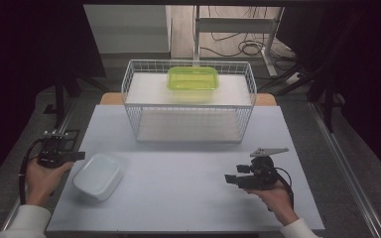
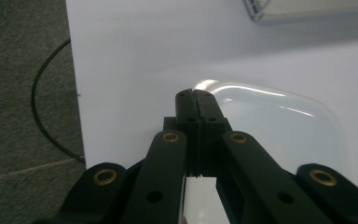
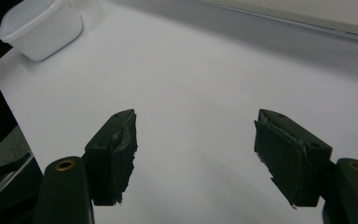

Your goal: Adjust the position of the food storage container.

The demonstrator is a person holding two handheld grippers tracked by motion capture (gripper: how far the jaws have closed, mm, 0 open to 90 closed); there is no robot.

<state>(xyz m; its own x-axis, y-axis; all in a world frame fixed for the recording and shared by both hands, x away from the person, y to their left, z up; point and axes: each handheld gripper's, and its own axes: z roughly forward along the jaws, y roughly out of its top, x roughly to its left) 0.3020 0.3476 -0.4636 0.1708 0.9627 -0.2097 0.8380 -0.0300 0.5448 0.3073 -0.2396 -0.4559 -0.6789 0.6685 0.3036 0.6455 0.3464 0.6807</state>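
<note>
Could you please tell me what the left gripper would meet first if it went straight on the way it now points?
Most likely the white container: the shut left gripper points at its near rim, seemingly almost touching, though depth is unclear.

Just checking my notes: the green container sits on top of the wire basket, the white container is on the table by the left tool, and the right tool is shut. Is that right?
Not quite. The right tool is open: the right gripper view shows its jaws wide apart with nothing between them. The rest holds: the green container sits on top of the wire basket, and the white container is on the table by the left tool.

White tub (image 1: 98,176), green tub (image 1: 192,78), seemingly white basket (image 1: 134,116)
</note>
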